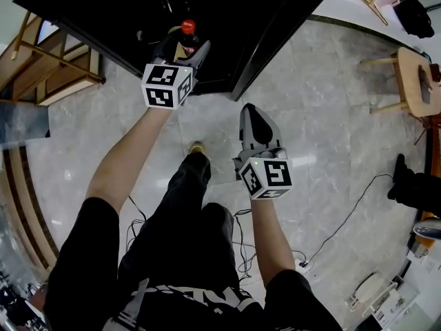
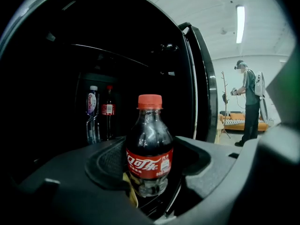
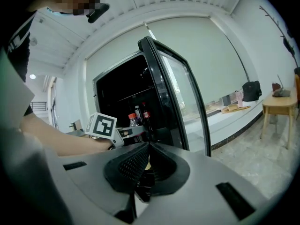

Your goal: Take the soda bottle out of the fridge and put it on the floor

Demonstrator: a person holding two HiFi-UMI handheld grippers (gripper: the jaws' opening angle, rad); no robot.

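A small soda bottle (image 2: 149, 149) with a red cap and red label stands upright between the jaws of my left gripper (image 2: 152, 143), which is shut on it. In the head view this gripper (image 1: 180, 52) holds the bottle (image 1: 188, 33) at the open front of the black fridge (image 1: 227, 19). Two more bottles (image 2: 99, 110) stand deeper inside the fridge. My right gripper (image 1: 251, 110) hovers over the marble floor (image 1: 324, 116), apart from the fridge. Its jaws are shut with nothing between them (image 3: 149, 146). The fridge door (image 3: 174, 95) stands open.
A wooden stool or small table (image 1: 413, 74) stands at the right and a wooden shelf (image 1: 58, 64) at the left. Cables (image 1: 344, 219) trail over the floor near my feet. Another person (image 2: 249, 102) stands far off in the room.
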